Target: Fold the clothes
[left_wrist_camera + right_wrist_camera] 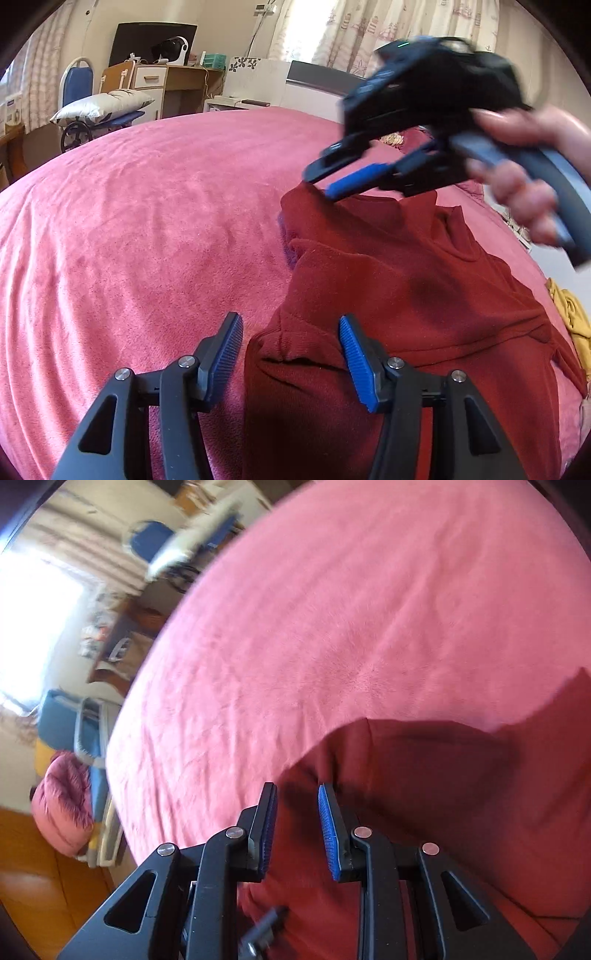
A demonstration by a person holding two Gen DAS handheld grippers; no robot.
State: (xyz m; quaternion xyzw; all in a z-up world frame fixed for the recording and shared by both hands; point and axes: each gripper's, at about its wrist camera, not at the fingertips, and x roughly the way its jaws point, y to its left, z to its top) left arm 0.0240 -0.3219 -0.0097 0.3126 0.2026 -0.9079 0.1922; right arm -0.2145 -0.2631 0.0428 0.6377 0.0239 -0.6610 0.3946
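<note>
Dark red knit sweater [406,280], high collar, lying partly spread on pink bed cover [147,221], right side of bed. Wrinkled, not flat: one sleeve or edge folded over the body, ridges along the seams. Far corner lifted into a peak. Near hem bunched, in shadow.

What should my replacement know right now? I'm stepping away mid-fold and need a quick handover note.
Left tool: open, low over the near edge of the dark red garment, gripping nothing.
Right tool: jaws apart, nothing between them, over the garment's far corner.
Garment lies on the pink bedspread, partly folded and rumpled, collar showing. A yellow item waits at the bed's right edge.
Left: finish and flatten the red fold, then the yellow piece.
</note>
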